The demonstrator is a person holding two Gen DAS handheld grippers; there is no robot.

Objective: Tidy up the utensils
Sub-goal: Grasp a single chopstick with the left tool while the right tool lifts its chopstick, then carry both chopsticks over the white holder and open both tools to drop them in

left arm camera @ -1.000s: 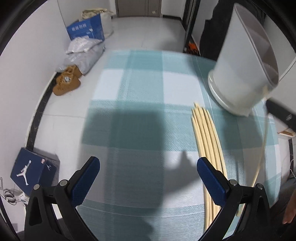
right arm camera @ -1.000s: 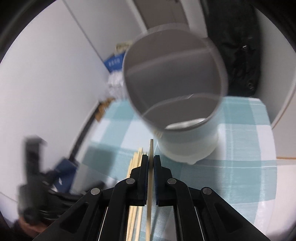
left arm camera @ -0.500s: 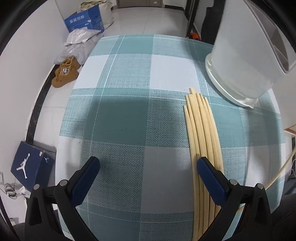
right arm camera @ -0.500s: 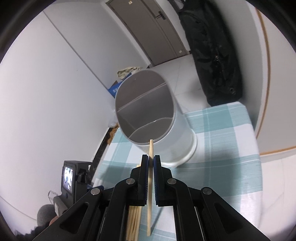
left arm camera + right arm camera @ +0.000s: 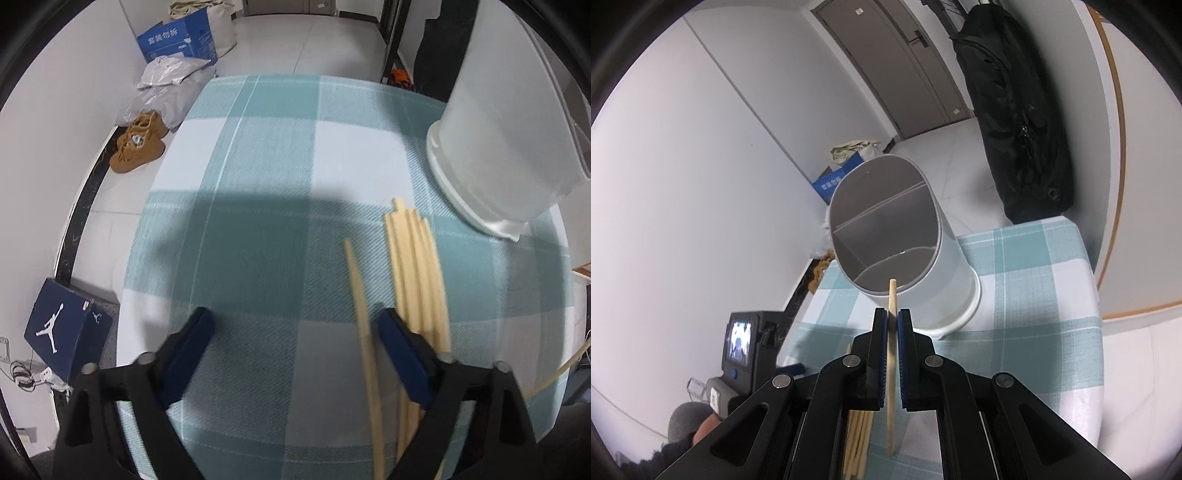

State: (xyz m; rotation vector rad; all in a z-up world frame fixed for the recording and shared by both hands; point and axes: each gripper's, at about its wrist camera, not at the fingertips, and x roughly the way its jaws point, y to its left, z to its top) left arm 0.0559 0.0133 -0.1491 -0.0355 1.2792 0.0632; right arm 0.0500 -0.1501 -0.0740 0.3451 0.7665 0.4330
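Several pale wooden chopsticks [image 5: 417,273] lie side by side on the teal checked tablecloth [image 5: 266,206]. A white oval utensil holder [image 5: 506,147] with inner dividers stands beyond them; the right wrist view shows it [image 5: 945,280] too. My left gripper [image 5: 295,336] is open, low over the cloth, with one chopstick [image 5: 364,325] between its fingers, close to the right finger [image 5: 402,354]. My right gripper [image 5: 892,321] is shut on a single chopstick [image 5: 892,354], held above the table in front of the holder's mouth.
The table's left edge drops to a tiled floor with a dark blue shoe box [image 5: 66,332], brown shoes [image 5: 138,147], plastic bags and a blue carton [image 5: 177,37]. A black bag [image 5: 1019,122] hangs on the wall behind the table.
My left gripper has dropped nearer the cloth, narrowed its opening and now has one chopstick between its fingers. My right gripper has drawn back from the holder, still gripping its chopstick.
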